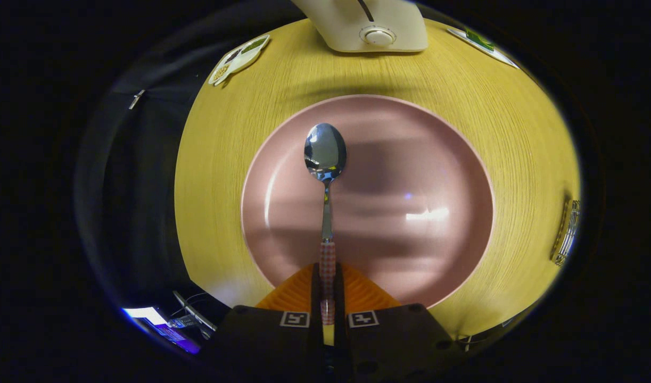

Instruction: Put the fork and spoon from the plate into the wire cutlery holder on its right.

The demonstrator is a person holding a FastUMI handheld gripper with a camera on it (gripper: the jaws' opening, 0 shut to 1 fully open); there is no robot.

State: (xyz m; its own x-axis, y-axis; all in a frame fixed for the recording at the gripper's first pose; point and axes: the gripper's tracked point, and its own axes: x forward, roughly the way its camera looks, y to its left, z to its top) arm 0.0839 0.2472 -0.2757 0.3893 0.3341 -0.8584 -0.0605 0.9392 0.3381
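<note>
between the two fingers, the spoon [326, 213] is gripped by its checked handle, both fingers pressed against it from either side with only the handle's width left between them, so the gripper [328, 290] is nearly closed and has hold of the spoon. the spoon points straight ahead of the fingers, its metal neck running forward to the shiny bowl, which lies well beyond the fingertips and faces up. whether the bowl touches the surface below or hangs just over it cannot be told. under and around the spoon lies the pink plate [410, 159], round and shallow, with a soft shadow of the gripper across its middle and a bright glint ahead and to the right of the fingers. the plate rests on a light wooden table [495, 106], whose grain shows all around the plate's rim. far to the right of the fingers, at the table's edge, stands the wire cutlery holder [567, 231], seen only as a thin strip of metal bars. straight ahead, beyond the plate, sits a cream-coloured appliance [370, 24] with a round knob. ahead and to the left, near the table's far edge, lies a small divided dish [239, 58] holding dark and pale bits. ahead to the right lies a flat white card [482, 47] with green on it.
</note>
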